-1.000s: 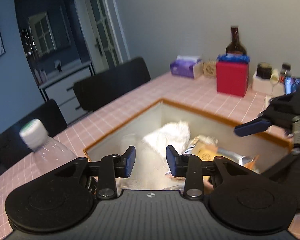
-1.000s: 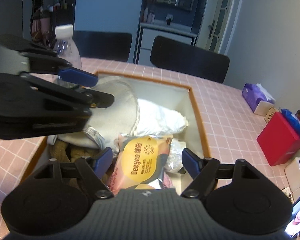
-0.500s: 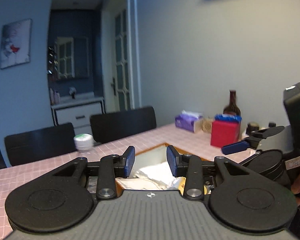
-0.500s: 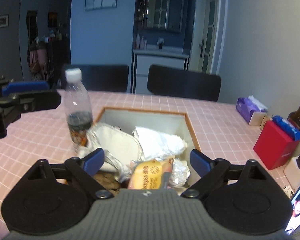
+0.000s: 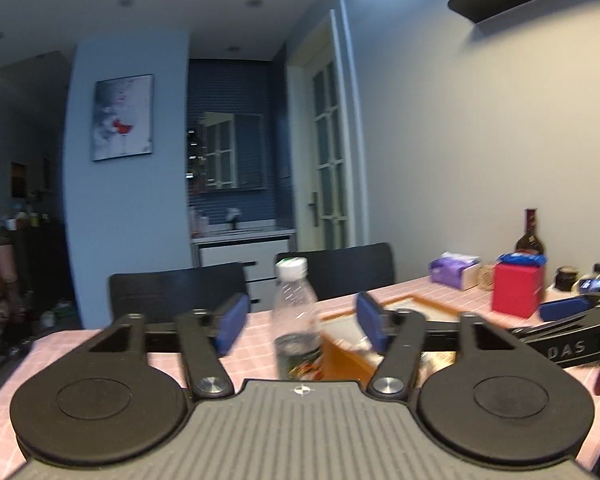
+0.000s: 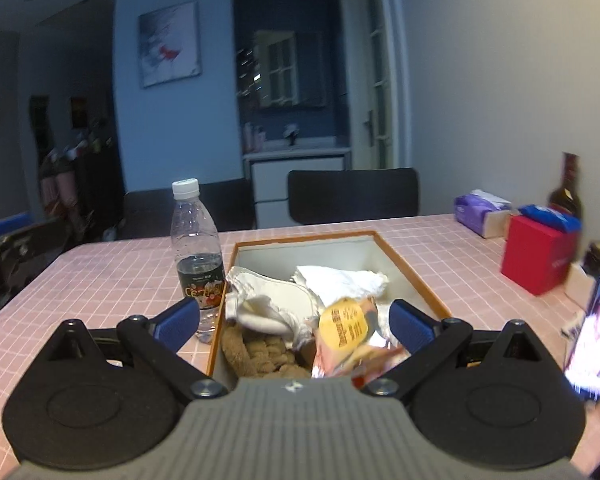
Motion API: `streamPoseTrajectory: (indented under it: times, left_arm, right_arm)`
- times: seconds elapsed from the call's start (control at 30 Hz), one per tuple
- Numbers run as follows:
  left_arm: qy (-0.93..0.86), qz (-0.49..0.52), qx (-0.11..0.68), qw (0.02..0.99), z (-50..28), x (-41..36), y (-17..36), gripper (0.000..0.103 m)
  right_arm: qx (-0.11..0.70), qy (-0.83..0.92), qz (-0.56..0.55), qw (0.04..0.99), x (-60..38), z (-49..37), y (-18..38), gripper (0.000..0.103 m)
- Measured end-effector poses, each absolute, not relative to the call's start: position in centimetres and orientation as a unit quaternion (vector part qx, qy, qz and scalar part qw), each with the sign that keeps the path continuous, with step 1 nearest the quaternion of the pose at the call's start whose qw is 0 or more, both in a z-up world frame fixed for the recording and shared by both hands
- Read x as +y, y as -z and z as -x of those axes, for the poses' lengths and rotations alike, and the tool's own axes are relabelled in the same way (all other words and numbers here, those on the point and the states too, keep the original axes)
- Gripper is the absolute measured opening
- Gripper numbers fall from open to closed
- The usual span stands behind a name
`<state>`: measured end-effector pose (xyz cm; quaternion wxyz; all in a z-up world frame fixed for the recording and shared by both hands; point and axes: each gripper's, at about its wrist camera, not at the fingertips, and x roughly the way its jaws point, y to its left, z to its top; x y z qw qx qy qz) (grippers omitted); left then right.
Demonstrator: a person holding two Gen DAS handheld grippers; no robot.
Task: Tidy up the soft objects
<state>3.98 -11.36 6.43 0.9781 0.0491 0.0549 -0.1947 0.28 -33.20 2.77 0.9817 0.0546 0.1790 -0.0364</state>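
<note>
Left hand-held gripper [image 5: 298, 322]: my jaws stand apart, gripping nothing, raised above the table.
Right hand-held gripper [image 6: 294, 322]: I hold it wide open and empty, just short of the box's near end.
Box [image 6: 404, 266]: orange-rimmed, lying on the pink checked table [image 6: 100, 272].
Soft objects: white cloths [image 6: 340, 280], a brown knit piece [image 6: 256, 352] and a yellow-labelled packet [image 6: 346, 330] all lie inside the box.
Water bottle [image 6: 198, 256]: upright, just beside the box's left wall.
Red carton [image 6: 540, 252]: right of the box, well apart.
</note>
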Motion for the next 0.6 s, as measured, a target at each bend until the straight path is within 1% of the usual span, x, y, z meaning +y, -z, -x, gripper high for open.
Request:
streamPoseTrajectory:
  times: [0.07, 0.1, 0.2, 0.4, 0.6]
  left_arm:
    - [0.177, -0.053, 0.055, 0.981, -3.3, -10.6, -5.5, 0.080]
    - [0.166, -0.056, 0.056, 0.983, -3.0, -10.3, -5.0, 0.085]
    - [0.136, -0.057, 0.064, 0.987, -2.1, -9.2, -3.3, 0.092]
    - [0.117, -0.070, 0.094, 0.986, -2.1, -7.7, -1.0, 0.092]
    - [0.112, -0.044, 0.097, 0.988, -2.0, -5.9, 0.9, 0.093]
  right_arm:
    - [0.172, 0.049, -0.052, 0.983, -31.9, 0.7, -1.6, 0.100]
    - [0.167, 0.055, -0.049, 0.983, -31.4, 1.1, -1.0, 0.100]
    - [0.159, 0.060, -0.035, 0.985, -29.7, 2.1, 0.4, 0.100]
    - [0.138, 0.056, -0.024, 0.989, -27.4, 2.8, 2.0, 0.100]
    - [0.139, 0.056, -0.020, 0.988, -26.4, 2.8, 3.2, 0.100]
